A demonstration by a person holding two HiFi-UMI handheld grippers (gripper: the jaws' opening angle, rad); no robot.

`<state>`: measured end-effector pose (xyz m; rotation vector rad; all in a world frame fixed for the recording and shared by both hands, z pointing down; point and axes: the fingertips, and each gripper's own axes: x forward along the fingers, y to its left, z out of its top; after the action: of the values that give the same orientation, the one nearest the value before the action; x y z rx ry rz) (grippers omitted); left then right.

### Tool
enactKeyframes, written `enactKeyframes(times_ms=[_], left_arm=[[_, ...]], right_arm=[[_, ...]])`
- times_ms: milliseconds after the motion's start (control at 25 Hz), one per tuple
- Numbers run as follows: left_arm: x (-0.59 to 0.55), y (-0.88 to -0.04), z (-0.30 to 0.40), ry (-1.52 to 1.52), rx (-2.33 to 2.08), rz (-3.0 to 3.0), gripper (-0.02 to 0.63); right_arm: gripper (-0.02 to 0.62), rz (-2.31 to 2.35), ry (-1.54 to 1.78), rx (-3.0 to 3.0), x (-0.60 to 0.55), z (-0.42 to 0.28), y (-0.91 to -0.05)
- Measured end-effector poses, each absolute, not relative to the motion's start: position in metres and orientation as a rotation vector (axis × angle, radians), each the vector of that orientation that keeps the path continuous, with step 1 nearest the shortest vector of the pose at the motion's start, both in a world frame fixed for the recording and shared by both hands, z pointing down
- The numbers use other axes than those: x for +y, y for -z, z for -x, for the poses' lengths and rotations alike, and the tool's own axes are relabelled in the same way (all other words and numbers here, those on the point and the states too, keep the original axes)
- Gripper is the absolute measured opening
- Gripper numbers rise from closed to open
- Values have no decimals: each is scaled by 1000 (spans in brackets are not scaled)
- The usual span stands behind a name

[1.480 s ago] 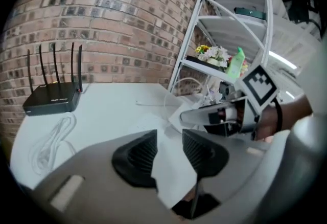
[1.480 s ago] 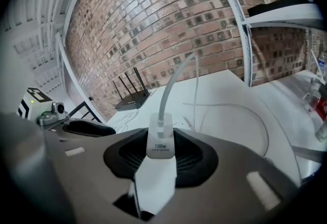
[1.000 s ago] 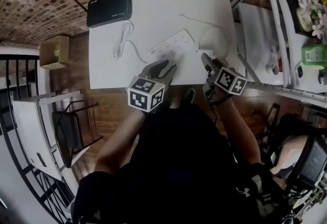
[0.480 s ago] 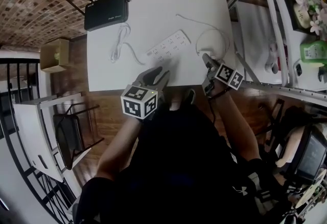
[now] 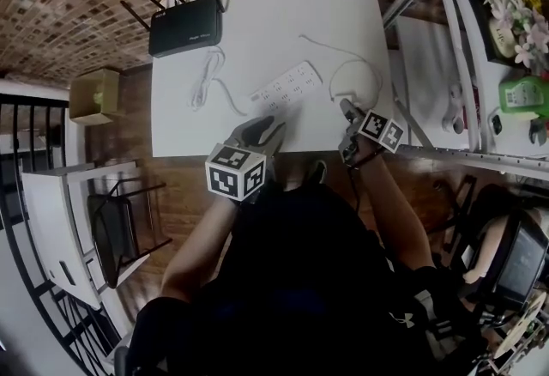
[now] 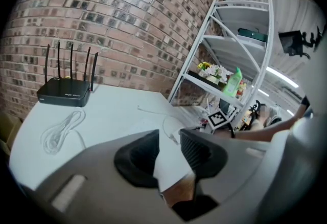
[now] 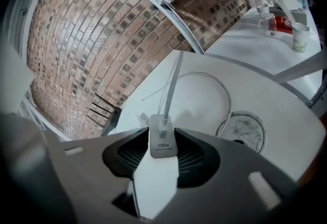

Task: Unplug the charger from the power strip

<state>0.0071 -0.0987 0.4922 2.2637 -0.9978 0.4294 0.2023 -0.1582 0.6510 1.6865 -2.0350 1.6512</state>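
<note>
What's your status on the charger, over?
Left gripper open, empty. Right gripper on charger, jaws just opening. Charger out of power strip. Nothing blocking.

White charger (image 7: 163, 142), white power strip (image 5: 286, 87), black router (image 5: 185, 29) — red-brown brick wall (image 6: 102, 18).

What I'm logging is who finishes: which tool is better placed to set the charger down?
Right. The right tool has the charger between its jaws, which have just been opening, low over the table; the left tool is empty.
</note>
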Motion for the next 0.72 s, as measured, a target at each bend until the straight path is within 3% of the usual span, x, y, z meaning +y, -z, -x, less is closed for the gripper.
enactKeyframes(times_ms=[120, 240, 720], left_arm=[[-98, -492, -9, -429, -984, -2270, 129], [-96, -493, -12, -428, -971, -2274, 129], [-93, -499, -12, -442, -910, -2291, 129]], right_arm=[[215, -1712, -1610, -1991, -158, -207, -653], [233, -1722, -1583, -1966, -156, -210, -652], [238, -1794, -1563, -1901, -148, -219, -652]])
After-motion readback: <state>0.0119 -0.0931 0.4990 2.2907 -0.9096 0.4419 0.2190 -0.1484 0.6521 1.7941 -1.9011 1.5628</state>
